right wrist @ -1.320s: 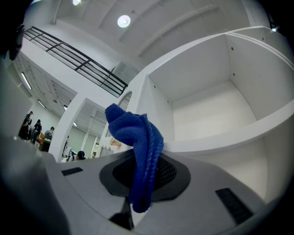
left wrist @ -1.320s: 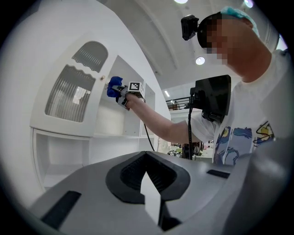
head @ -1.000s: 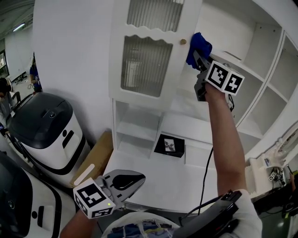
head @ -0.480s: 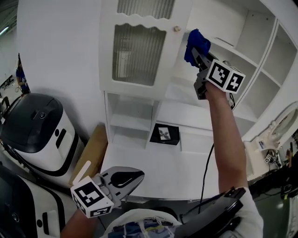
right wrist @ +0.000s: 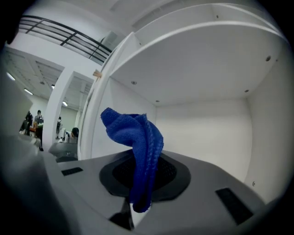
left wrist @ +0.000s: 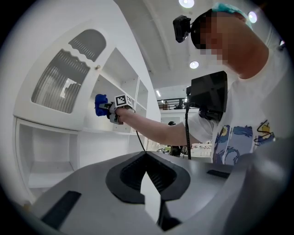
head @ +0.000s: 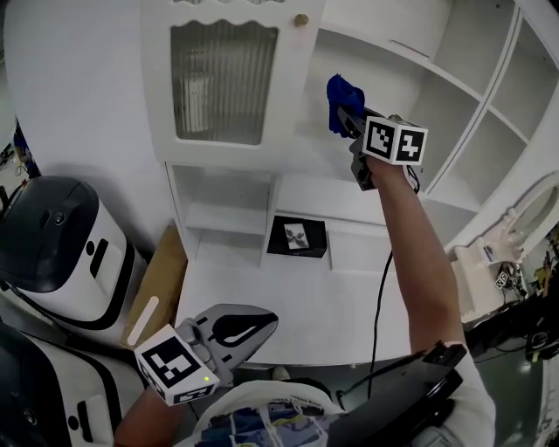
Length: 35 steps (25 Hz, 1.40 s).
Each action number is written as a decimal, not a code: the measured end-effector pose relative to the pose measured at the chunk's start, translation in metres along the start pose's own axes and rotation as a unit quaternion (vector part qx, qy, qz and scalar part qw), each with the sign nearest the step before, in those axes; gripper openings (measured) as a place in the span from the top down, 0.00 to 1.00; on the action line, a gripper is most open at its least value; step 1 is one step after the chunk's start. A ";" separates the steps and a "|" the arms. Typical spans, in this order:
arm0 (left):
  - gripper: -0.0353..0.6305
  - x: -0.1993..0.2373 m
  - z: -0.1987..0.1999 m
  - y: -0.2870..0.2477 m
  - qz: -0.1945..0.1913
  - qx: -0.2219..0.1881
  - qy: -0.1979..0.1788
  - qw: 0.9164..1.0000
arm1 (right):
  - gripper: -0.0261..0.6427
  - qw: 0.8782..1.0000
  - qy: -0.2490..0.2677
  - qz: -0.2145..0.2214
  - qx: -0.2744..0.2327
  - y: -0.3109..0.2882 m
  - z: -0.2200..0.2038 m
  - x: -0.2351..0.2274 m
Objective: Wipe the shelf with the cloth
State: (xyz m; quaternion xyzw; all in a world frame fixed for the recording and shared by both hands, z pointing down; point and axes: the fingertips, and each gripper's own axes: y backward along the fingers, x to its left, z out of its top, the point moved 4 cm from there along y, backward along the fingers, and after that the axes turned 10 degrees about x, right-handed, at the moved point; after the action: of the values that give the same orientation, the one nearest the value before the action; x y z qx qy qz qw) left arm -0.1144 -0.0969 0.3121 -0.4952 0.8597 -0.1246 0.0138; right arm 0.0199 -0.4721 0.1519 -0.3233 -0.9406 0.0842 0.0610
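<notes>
Lowest and nearest the person, the left gripper (head: 267, 324) is held low in front of the body, over the near edge of a white desk top (head: 288, 301). Its jaws are pressed together with nothing between them, and its marker cube (head: 173, 373) faces up toward the head camera.

On the floor to the left of the desk stand a black-and-white machine (head: 54, 249) and a flat piece of cardboard (head: 155, 292) that leans against the desk's side.

At the far edge of the desk top, under the lowest board of the cabinet, lies a black box (head: 297, 237).

The right arm (head: 410, 262) is bare and stretched nearly straight, reaching up and forward from the lower right. At its end the right gripper (head: 349, 118) is raised into the open compartment just to the right of the cabinet door (head: 223, 83). Its jaws are clamped on a blue cloth (head: 342, 92), which bunches above the jaw tips. In the right gripper view the cloth (right wrist: 138, 147) hangs folded between the jaws, with the underside of a shelf (right wrist: 206, 59) overhead and the compartment's white back wall beyond. The cloth is not seen touching any surface.

The door has a ribbed glass pane and a small knob (head: 301, 19).
</notes>
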 end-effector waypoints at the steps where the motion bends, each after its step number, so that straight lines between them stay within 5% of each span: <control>1: 0.93 0.002 0.002 -0.004 0.004 0.002 0.001 1.000 | 0.86 1.000 0.017 0.000 0.018 -0.011 -0.003 -0.004; 9: 0.93 0.022 0.005 -0.027 0.053 0.010 0.026 0.998 | 0.86 0.983 0.089 0.024 0.157 -0.110 -0.021 -0.031; 16: 0.93 0.038 0.004 -0.037 0.082 0.008 0.046 0.996 | 0.86 0.953 0.137 0.064 0.261 -0.160 -0.042 -0.024; 24: 0.93 0.048 0.006 -0.055 0.078 0.015 0.052 0.995 | 0.86 0.934 0.162 0.084 0.309 -0.182 -0.064 -0.026; 35: 0.93 0.051 0.007 -0.071 0.059 0.025 0.049 0.997 | 0.86 0.931 0.145 0.056 0.332 -0.165 -0.078 -0.075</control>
State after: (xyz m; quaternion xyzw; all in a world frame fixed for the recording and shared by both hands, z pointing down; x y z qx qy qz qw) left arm -0.0788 -0.1755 0.3265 -0.4360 0.8838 -0.1693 -0.0080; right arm -0.0071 -0.6374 0.2563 -0.3452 -0.8205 0.3467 0.2957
